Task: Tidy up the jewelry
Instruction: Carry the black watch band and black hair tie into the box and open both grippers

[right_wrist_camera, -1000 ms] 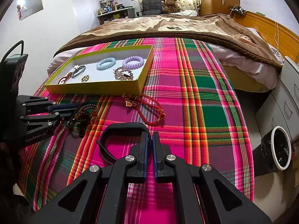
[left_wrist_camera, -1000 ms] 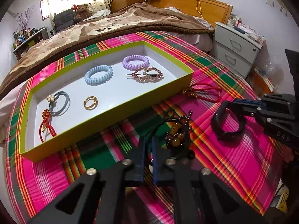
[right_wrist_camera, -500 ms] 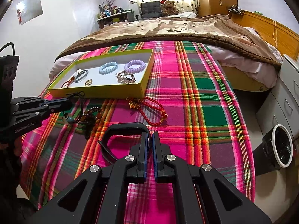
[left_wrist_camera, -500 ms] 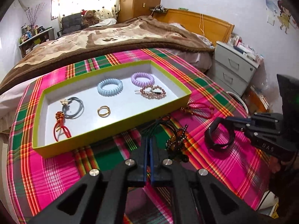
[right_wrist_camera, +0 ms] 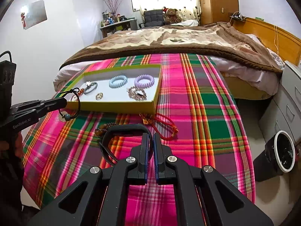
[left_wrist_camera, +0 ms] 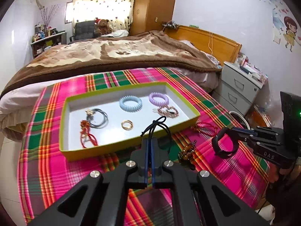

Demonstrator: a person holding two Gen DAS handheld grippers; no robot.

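Note:
A green-rimmed tray (left_wrist_camera: 131, 143) (right_wrist_camera: 116, 105) lies on the plaid bedspread and holds several hair ties, a ring and a clip. My left gripper (left_wrist_camera: 150, 143) (right_wrist_camera: 64, 100) is shut on a black cord bracelet (left_wrist_camera: 158, 125) (right_wrist_camera: 72, 104) with a bead, lifted above the tray's near edge. My right gripper (right_wrist_camera: 150, 137) (left_wrist_camera: 228, 130) is shut on a black band bracelet (right_wrist_camera: 120, 131) (left_wrist_camera: 223, 146), held just over the bedspread right of the tray. A brown beaded bracelet (left_wrist_camera: 188, 150) (right_wrist_camera: 103, 127) and a red cord bracelet (left_wrist_camera: 205, 127) (right_wrist_camera: 161, 124) lie on the bedspread.
A brown blanket (left_wrist_camera: 120, 56) covers the bed behind the tray. A grey nightstand (left_wrist_camera: 240, 92) and wooden headboard (left_wrist_camera: 212, 41) stand at right. A black bin (right_wrist_camera: 278, 150) sits on the floor beside the bed.
My left gripper closed on the black cord bracelet and lifted it off the bedspread toward the tray, leaving the beaded bracelet behind. My right gripper rose slightly with the black band.

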